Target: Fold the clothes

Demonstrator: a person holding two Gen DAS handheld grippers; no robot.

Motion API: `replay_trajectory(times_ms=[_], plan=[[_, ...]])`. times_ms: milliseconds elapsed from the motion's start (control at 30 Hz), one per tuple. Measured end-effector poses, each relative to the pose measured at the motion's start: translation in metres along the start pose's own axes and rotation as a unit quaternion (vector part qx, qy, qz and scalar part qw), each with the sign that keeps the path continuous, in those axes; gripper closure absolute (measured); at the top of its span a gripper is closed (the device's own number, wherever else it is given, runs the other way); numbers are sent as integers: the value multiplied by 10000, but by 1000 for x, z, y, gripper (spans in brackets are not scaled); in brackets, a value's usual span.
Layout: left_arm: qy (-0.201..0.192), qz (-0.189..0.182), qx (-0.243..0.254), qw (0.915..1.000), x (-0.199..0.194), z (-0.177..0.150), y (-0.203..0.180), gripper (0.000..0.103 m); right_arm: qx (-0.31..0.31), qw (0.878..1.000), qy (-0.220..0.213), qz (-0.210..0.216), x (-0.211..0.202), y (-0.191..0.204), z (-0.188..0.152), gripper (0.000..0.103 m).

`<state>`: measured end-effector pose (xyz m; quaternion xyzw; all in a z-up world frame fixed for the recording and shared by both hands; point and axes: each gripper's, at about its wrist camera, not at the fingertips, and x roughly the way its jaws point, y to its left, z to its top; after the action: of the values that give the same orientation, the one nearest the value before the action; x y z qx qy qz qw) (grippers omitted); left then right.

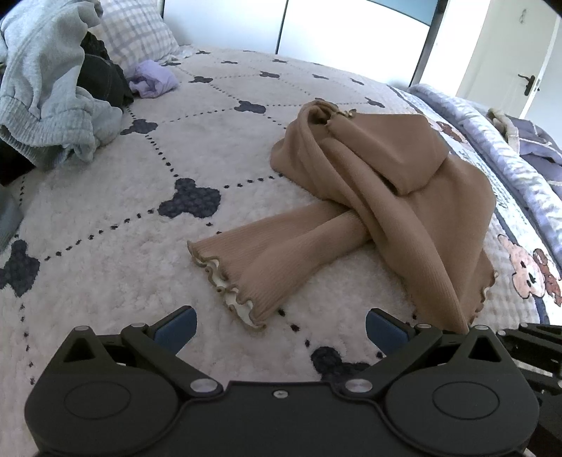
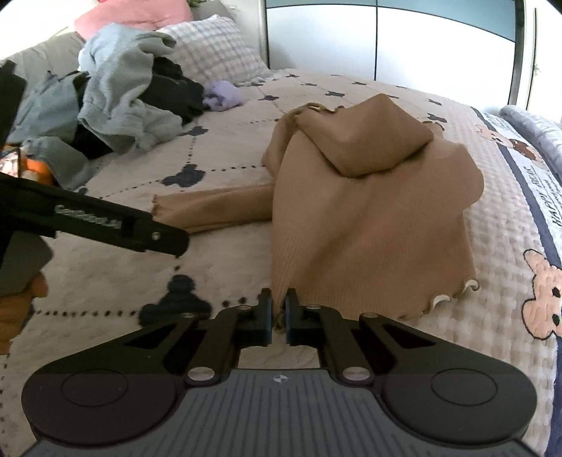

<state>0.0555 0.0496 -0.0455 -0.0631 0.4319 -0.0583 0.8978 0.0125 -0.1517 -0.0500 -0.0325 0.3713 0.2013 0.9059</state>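
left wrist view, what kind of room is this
Most likely a bedroom. The work surface is a bed with a fleecy patterned blanket, a checked pillow lies at its far end, and a tan ribbed top and a heap of grey clothes lie on it.

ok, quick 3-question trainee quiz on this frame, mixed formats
1. True or false: the left gripper is clamped on the tan top's sleeve cuff.
2. Which gripper holds the tan top? A) left B) right C) neither
3. Fill in: the grey sweatshirt lies in a heap beside the checked ____.

Key:
1. False. Its fingers stand wide apart, with the cuff lying on the bedspread ahead of them.
2. B. The right gripper is closed on the top's hem corner.
3. pillow
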Motion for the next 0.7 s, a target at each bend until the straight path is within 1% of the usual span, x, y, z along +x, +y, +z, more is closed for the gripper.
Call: replay_trajectory(times_ms=[200,467,567,633,700], plan=[[-58,-107,-62,9999,-3,5,2,1,-69,9996,49,285,-14,6,-1,96],[47,-454,-327,9984,-1,7,7,1,-344,9963,206,756,-30,28,-9,96],[96,-561,-420,9975,0,7,8,1,-466,9942,273,929,-36,37,-12,98],[117,-640,-454,9969,1,6,8,1,-547,9925,317,1045,-40,43,-14,103],[137,-721,-486,9961,2,6,7,1,-628,9906,360,1159,-43,49,-16,103]])
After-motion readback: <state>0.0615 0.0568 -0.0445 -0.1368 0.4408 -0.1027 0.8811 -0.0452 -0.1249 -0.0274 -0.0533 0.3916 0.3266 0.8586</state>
